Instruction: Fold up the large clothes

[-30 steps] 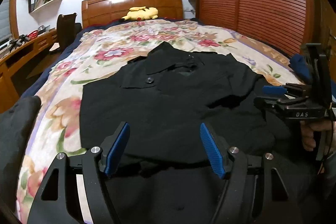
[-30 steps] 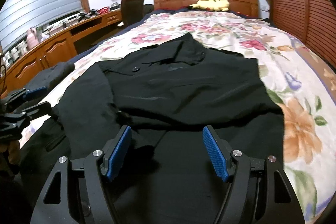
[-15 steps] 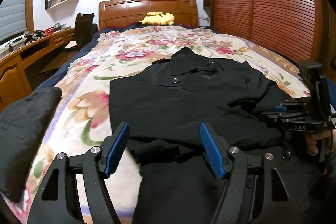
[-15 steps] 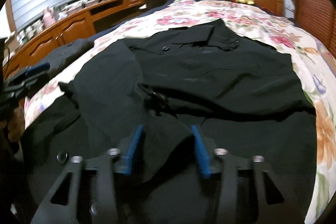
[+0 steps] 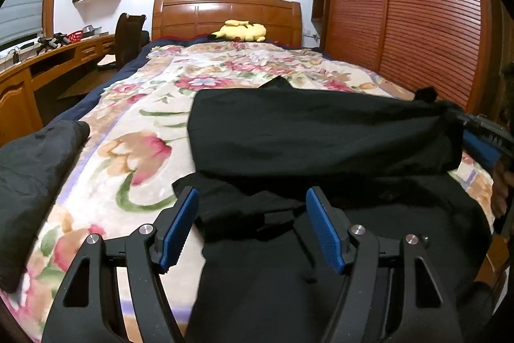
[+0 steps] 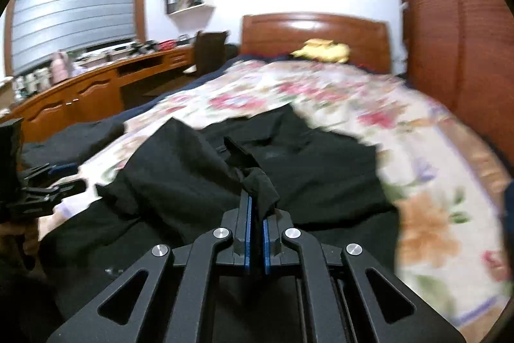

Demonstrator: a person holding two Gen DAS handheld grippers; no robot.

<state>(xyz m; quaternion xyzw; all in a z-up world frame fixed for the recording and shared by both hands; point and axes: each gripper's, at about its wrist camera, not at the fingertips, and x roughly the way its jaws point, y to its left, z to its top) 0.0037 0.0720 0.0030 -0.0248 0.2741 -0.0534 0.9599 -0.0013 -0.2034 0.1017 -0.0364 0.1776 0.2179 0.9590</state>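
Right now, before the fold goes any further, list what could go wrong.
1. The right gripper pinches only a small bunch of the black coat; the fabric may slip out mid-lift.
2. The left gripper is open and holds nothing down, so the coat's lower part could drag across the floral bedspread and crease the fold.

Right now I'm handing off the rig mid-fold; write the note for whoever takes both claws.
Right claw: shut on a bunch of the black coat, lifted off the floral bedspread; its fabric spans across the garment.
Left claw: open, holding nothing, over the coat's near part.
Coat lies on the bed; a second dark garment sits at the left edge.
Done: fold started from the right side.
Left: lay the lifted part down flat, release, then likely fold the near end.
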